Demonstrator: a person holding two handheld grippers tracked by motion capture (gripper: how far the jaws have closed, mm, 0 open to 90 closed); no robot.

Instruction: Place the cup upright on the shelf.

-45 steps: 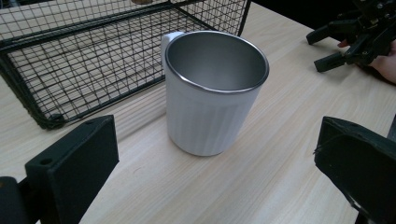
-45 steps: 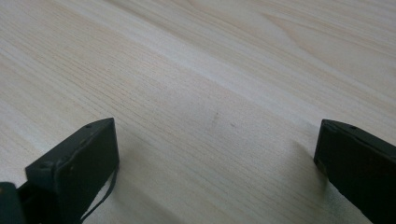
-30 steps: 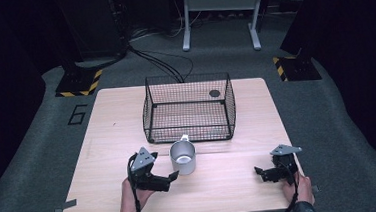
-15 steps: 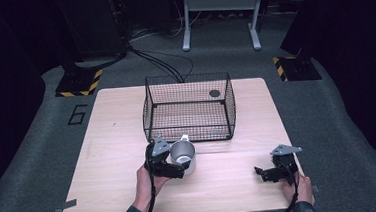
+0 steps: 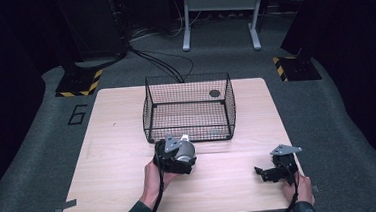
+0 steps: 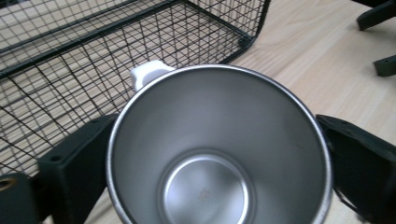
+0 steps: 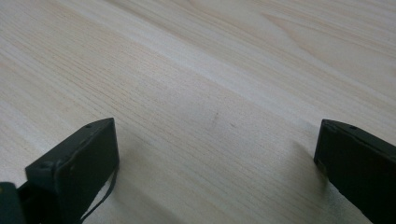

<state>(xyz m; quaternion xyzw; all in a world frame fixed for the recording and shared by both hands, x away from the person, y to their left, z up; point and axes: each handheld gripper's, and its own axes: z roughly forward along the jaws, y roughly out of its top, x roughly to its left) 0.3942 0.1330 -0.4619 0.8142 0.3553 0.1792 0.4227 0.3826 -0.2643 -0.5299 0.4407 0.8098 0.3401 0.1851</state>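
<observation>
While the right hand-held gripper rests released near the bench's front right corner, the left hand-held gripper has moved forward, its jaws now straddling the steel cup before the basket, ready to clench.

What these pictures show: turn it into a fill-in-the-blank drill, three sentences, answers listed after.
1. The left gripper has its fingers on either side of a steel mug whose handle is coloured ____.
2. The mug sits just in front of the black wire ____.
3. The right gripper hovers over the wooden table with its fingers ____.

Answers: white; basket; open
</observation>
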